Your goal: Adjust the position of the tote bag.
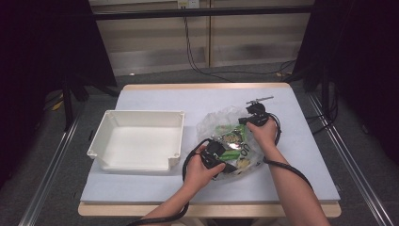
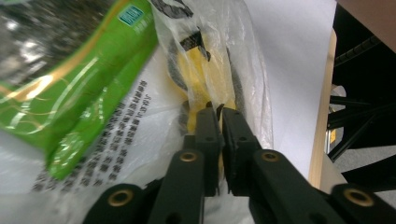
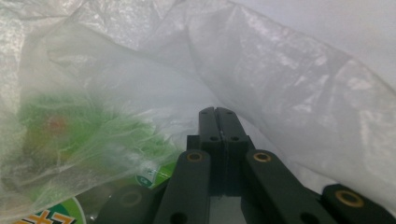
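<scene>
A clear plastic bag point(image 1: 229, 141) of packets lay on the white table point(image 1: 155, 188), right of centre in the high view, with a white bin point(image 1: 139, 139) just to its left. The left gripper point(image 1: 217, 160) sat at the bag's lower left edge, and the right gripper point(image 1: 251, 118) at its upper right edge, each in a hand. In the left gripper view, the jaws stood a narrow slit apart at the lower centre, a fold of bag film point(image 2: 219, 70) running up between their tips; a green packet point(image 2: 79, 88) filled the upper left and a yellow one point(image 2: 196, 70) lay behind the film. In the right gripper view, the jaws were pressed together at the lower centre on the bag's film point(image 3: 261, 70), with green packets point(image 3: 84, 135) blurred behind it at the left.
</scene>
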### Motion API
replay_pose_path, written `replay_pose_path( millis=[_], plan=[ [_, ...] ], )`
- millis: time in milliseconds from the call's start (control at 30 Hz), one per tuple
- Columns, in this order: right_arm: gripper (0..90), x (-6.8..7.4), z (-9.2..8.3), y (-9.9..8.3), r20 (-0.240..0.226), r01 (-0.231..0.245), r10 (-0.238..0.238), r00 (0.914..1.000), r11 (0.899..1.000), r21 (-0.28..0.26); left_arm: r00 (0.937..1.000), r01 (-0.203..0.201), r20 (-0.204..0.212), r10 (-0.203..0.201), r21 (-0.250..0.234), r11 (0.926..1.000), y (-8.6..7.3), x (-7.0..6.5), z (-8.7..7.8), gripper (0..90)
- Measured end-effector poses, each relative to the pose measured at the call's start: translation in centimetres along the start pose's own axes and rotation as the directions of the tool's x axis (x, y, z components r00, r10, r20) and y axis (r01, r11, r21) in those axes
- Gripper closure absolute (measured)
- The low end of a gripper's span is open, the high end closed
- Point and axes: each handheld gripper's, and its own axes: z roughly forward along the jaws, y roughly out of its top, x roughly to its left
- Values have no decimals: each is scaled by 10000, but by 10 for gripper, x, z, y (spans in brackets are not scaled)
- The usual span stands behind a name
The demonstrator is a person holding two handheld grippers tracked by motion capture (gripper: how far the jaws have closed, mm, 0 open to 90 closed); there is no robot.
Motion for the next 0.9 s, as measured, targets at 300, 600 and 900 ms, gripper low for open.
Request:
replay_pose_path(
  millis=[300, 600, 900],
  plan=[
    [900, 13, -6, 7, 87, 458, -458, 9989, 9989, -1, 9995, 75, -288, -89, -463, 9989, 7, -4, -16, 785],
    [900, 15, -15, 9, 111, 746, -746, 9971, 9972, 44, 9945, 25, -1040, -146, -1153, 9933, 25, -9, -40, 784],
    [899, 16, -25, 10, 104, 655, -654, 9978, 9978, -63, 9848, 124, -1712, -277, -897, 9959, 49, 4, -43, 825]
  ],
)
